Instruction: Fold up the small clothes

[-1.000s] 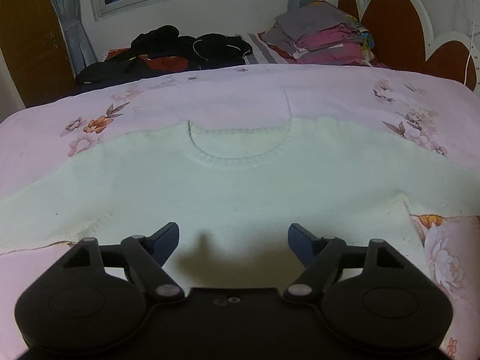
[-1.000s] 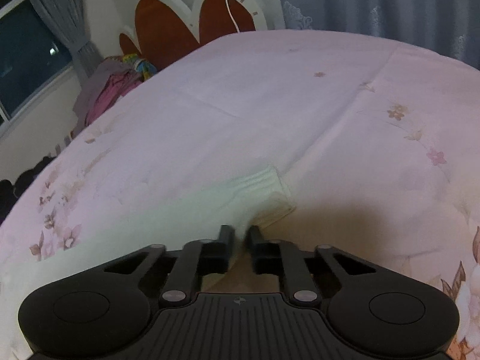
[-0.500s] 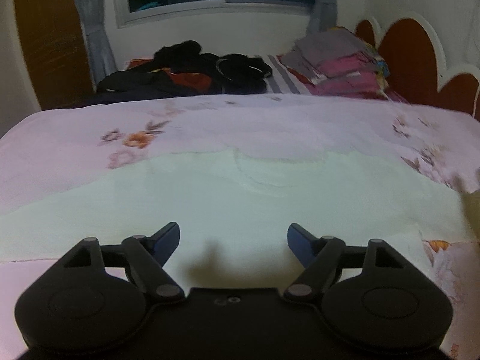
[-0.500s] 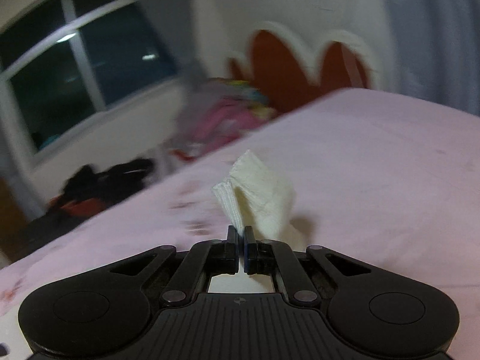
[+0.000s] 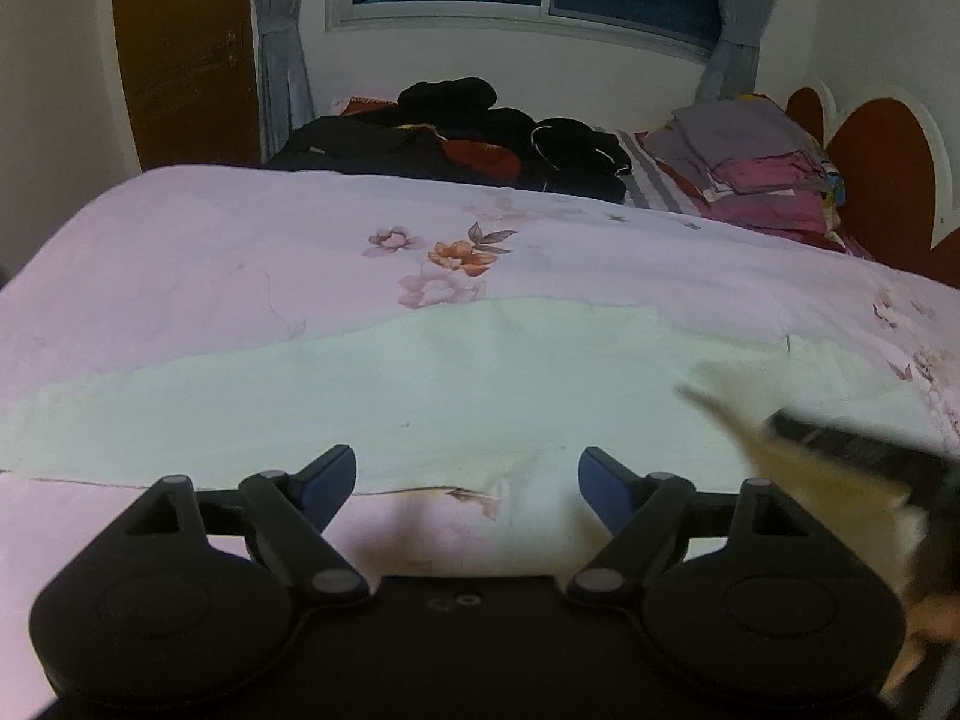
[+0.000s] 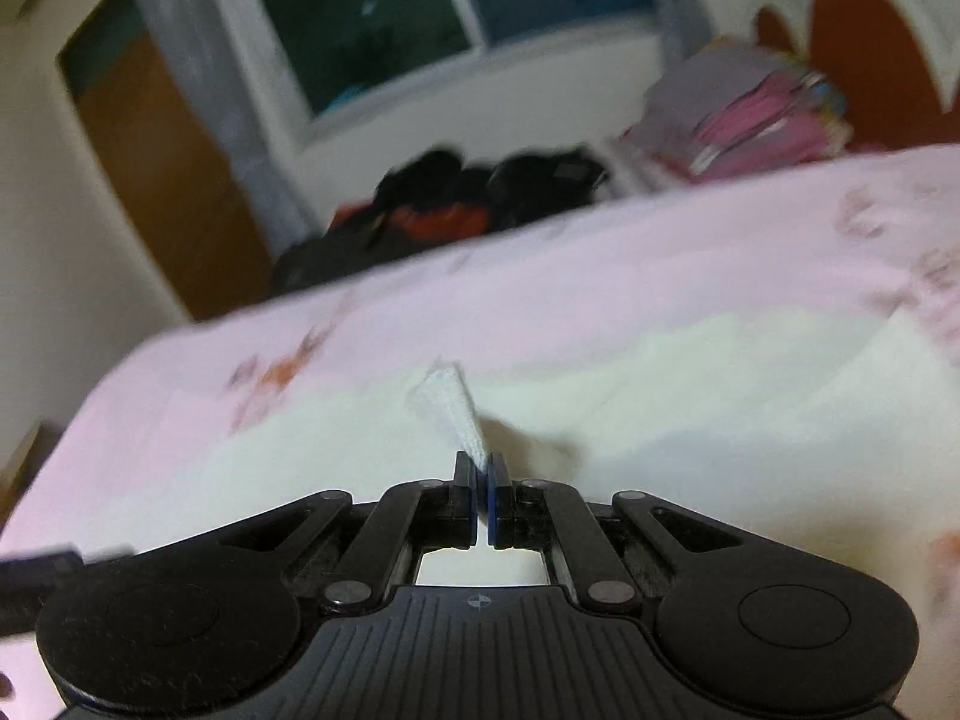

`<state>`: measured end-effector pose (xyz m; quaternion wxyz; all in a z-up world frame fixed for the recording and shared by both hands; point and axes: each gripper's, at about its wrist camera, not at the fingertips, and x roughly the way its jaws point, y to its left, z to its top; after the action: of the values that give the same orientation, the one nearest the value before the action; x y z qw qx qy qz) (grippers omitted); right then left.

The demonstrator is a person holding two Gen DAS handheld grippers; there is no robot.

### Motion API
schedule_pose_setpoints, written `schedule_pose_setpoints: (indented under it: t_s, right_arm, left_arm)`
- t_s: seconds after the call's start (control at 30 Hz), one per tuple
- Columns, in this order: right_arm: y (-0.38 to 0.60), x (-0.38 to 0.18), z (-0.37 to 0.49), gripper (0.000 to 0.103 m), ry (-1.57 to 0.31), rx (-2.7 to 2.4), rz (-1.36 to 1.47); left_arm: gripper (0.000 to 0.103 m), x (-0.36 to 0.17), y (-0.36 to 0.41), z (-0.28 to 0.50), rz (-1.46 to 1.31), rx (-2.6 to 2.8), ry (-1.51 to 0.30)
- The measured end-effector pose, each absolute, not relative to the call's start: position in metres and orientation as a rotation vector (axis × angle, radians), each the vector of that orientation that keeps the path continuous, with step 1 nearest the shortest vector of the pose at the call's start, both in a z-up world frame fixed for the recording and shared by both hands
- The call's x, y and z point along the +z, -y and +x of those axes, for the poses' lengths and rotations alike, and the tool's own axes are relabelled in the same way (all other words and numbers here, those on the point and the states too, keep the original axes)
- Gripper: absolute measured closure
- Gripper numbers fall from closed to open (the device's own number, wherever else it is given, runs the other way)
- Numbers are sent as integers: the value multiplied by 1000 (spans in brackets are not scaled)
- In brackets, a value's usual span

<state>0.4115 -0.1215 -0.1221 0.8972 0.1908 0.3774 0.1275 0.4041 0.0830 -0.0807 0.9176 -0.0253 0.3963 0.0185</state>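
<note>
A white knit sweater (image 5: 420,384) lies flat on the pink floral bedspread (image 5: 240,252). My left gripper (image 5: 467,483) is open and empty, hovering over the sweater's near edge. My right gripper (image 6: 482,474) is shut on the sweater's sleeve cuff (image 6: 450,408), which sticks up between the jaws above the sweater body (image 6: 690,396). In the left wrist view the right gripper (image 5: 858,450) comes in blurred from the right with the lifted sleeve (image 5: 798,468) trailing.
A heap of dark clothes (image 5: 468,132) lies at the far side of the bed. A stack of folded pink and grey clothes (image 5: 756,162) sits by the red headboard (image 5: 888,192). A window and a brown door stand behind.
My right gripper shut on the sleeve cuff, lifted it and swung it leftward over the sweater body. My left gripper has turned left and stayed open.
</note>
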Motion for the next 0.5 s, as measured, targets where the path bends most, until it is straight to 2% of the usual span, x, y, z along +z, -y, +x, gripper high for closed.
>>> schedule_pose_setpoints:
  t_s: [0.13,0.17,0.23,0.27,0.43,0.5]
  right_arm:
    - [100,-142,412,100,-860,277,365]
    - [102,-143,412,94,-867,281,370]
    - [112,-141,412,66,-853,284,390]
    - [117,-136,405,47,-832,269,381]
    - [161,-123,387,45,-760,157,275]
    - [183,-124,381,45,-762,96,254]
  left_arm:
    - [18,-86,-84,410,-81,-2,-838]
    - [18,-88,-82,413,-93,-20,-850]
    - [18,-94,-77,418,-128,-61,-877]
    - [18,-97,-74,421,-147,-83,-893]
    - [19,-122,-42,448,-232,-181,-981]
    - [34,-135,-30,458,-254,-212,-1013]
